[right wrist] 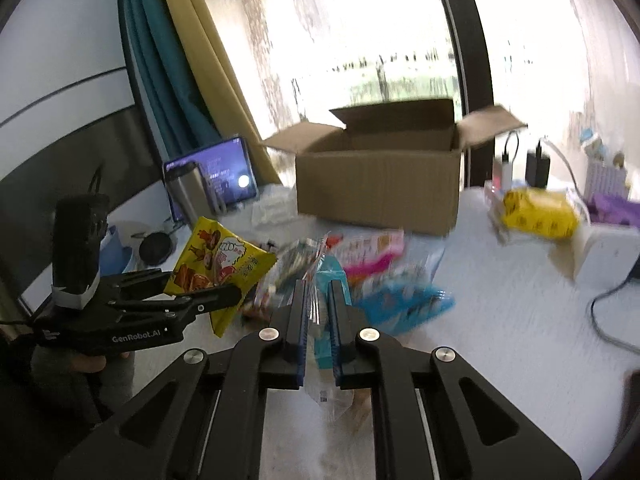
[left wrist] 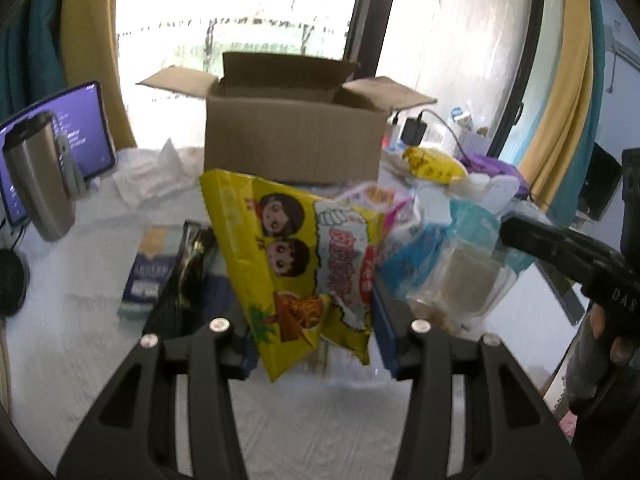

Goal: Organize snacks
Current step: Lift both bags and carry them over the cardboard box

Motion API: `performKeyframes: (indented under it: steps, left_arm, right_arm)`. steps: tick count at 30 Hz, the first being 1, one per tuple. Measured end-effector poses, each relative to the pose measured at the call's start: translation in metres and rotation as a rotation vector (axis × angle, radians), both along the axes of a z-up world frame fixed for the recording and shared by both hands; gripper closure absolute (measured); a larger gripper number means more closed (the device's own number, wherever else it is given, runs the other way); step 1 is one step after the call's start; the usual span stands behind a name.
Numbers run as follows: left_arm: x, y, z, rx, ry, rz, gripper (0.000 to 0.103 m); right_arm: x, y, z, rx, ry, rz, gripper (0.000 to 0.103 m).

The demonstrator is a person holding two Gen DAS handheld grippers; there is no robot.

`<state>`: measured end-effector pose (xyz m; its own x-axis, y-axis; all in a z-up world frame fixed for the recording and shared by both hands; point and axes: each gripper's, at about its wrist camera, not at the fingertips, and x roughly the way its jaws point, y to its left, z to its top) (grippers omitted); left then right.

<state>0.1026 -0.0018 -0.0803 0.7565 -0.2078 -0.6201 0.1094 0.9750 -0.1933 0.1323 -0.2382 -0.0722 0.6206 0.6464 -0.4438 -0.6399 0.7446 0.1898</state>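
While the yellow snack bag (left wrist: 296, 268) hangs mid-frame, clamped between the left gripper's (left wrist: 316, 320) partly open fingers, the right gripper's (right wrist: 318, 300) nearly closed fingers pinch a clear packet (right wrist: 322, 276). Behind both, the open cardboard box (left wrist: 292, 140) sits on the white surface (left wrist: 80, 264).

surface: white table (right wrist: 500, 300) | on it: cardboard box (right wrist: 376, 192) (flaps open), steel tumbler (left wrist: 38, 180), loose snack packets (right wrist: 376, 256)

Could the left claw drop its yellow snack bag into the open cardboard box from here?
Probably yes: the left claw holds the yellow snack bag, and the cardboard box beyond has its flaps open, nothing blocking.
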Motion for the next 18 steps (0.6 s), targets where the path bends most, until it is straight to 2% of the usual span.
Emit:
performKeyframes:
  steps: [6,13,18]
  left_arm:
    - [0.022,0.006,0.023,0.002,-0.065,-0.011,0.055]
    - [0.056,0.014,0.050,0.036,-0.151,-0.021,0.055]
    - [0.083,0.020,0.063,0.042,-0.181,-0.027,0.055]
  right_arm:
    - [0.018,0.000,0.031,-0.010,-0.103,-0.004,0.093]
    - [0.048,-0.004,0.060,-0.018,-0.186,-0.042,0.093]
    - [0.071,0.000,0.075,-0.034,-0.233,-0.053,0.093]
